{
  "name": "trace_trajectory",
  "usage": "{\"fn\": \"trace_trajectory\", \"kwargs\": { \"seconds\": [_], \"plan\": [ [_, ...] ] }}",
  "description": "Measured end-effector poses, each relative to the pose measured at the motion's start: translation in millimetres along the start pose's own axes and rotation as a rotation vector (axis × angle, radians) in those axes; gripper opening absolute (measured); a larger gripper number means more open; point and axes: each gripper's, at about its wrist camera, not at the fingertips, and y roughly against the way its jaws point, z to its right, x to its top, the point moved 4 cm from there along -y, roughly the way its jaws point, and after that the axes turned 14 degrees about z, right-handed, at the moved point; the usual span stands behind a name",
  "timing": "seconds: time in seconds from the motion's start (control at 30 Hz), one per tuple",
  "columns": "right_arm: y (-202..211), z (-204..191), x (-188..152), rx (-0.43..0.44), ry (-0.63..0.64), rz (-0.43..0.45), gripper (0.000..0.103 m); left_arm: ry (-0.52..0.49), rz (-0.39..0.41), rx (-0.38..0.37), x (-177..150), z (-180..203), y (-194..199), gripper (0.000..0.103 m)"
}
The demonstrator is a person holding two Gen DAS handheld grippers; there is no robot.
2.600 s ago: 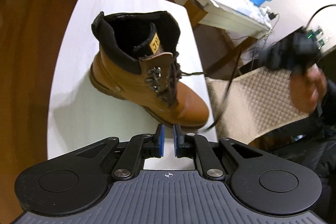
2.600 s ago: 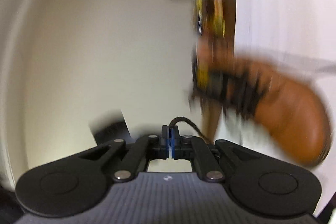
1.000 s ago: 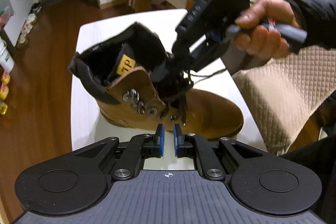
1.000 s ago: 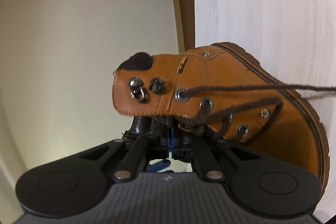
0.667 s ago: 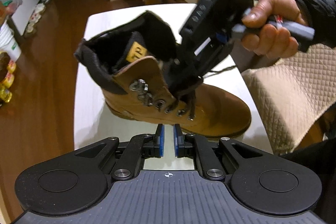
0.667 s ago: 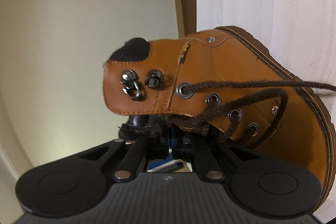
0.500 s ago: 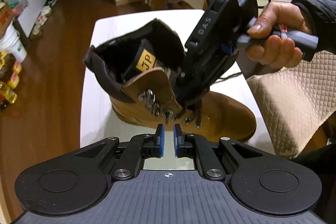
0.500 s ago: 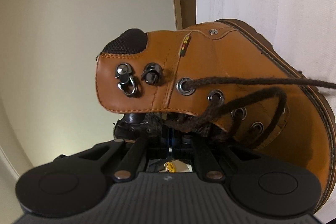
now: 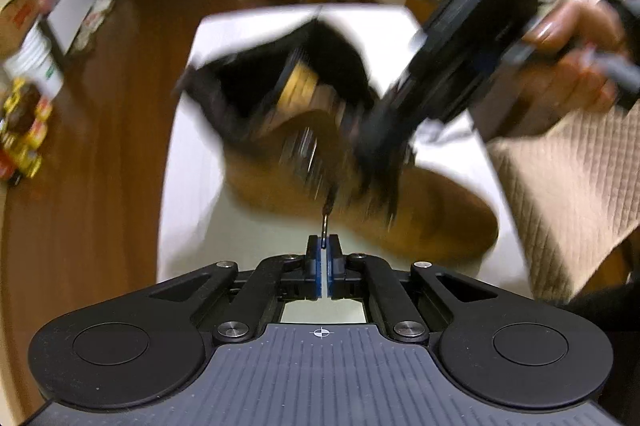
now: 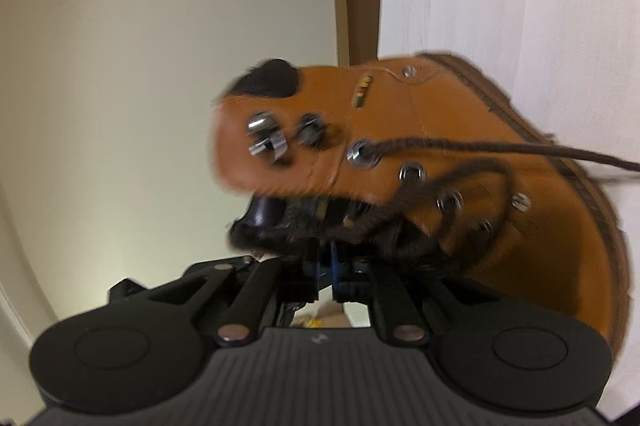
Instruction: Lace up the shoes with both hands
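Boot lying blurred on white surface. Left gripper fingers closing, pinching lace tip. Right gripper fingers opening w/ laces between, crowding tongue. Bottles on floor.

boot on table, bottles on floor at left

boot motion-blurred; lace cut off

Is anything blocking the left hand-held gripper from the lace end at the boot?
No. The left hand-held gripper is closing on the lace tip between its pads. The right hand-held gripper sits beside it at the boot tongue, not between them.
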Motion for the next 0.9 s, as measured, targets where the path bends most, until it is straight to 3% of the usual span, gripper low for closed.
{"fn": "trace_trajectory", "kwargs": {
  "seconds": [0.13,0.27,0.4,0.57,0.63,0.73,0.8,0.83,0.9],
  "plan": [
    [39,8,-21,-0.074,0.040,0.069,0.014,-0.002,-0.239,0.042,-56,-7,1,0.002],
    [60,24,-29,-0.137,-0.005,0.128,0.014,-0.048,-0.527,0.081,-110,-8,-14,0.002],
    [51,32,-35,-0.194,0.015,0.145,0.014,-0.004,-0.551,0.079,-121,-9,-12,0.002],
    [48,22,-25,-0.250,0.130,0.172,0.014,-0.046,-0.669,0.147,-142,-15,0,0.001],
    [50,18,-19,-0.251,0.148,0.185,0.014,-0.030,-0.675,0.160,-148,-19,7,0.001],
    [52,13,-12,-0.248,0.168,0.201,0.014,0.050,-0.591,0.148,-140,-23,19,0.002],
    [54,10,-9,-0.258,0.186,0.207,0.014,0.052,-0.456,0.138,-118,-19,22,0.003],
    [53,8,-8,-0.263,0.208,0.207,0.015,0.061,-0.326,0.118,-95,-15,23,0.005],
    [52,5,-7,-0.274,0.246,0.205,0.015,0.050,-0.180,0.092,-70,-8,22,0.007]
  ]
}}
